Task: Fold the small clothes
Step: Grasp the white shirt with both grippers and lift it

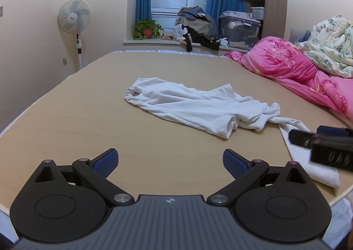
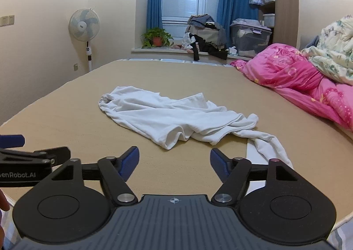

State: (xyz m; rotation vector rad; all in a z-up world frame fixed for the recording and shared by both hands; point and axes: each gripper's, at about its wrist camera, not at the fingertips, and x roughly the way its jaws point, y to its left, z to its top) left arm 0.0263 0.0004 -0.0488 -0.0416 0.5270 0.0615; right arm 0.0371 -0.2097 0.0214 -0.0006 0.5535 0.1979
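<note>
A crumpled white garment [image 1: 194, 104] [image 2: 167, 117] lies in a loose heap in the middle of the tan bed surface [image 1: 77, 122] [image 2: 66, 117], one twisted end trailing toward the near right edge. My left gripper [image 1: 170, 163] hovers low over the bed in front of the garment, open, with nothing between its blue pads. My right gripper [image 2: 174, 164] is beside it to the right, also open and empty, short of the garment. In the left wrist view the right gripper shows at the right edge, above a folded white cloth [image 1: 308, 161].
A pink quilt [image 1: 297, 67] [image 2: 297, 71] and a floral duvet [image 1: 331, 47] are piled along the bed's right side. Behind the bed stand a pedestal fan [image 1: 74, 18], a potted plant [image 1: 147, 29], heaped clothes [image 1: 196, 27] and a storage bin [image 1: 238, 29] on the window ledge.
</note>
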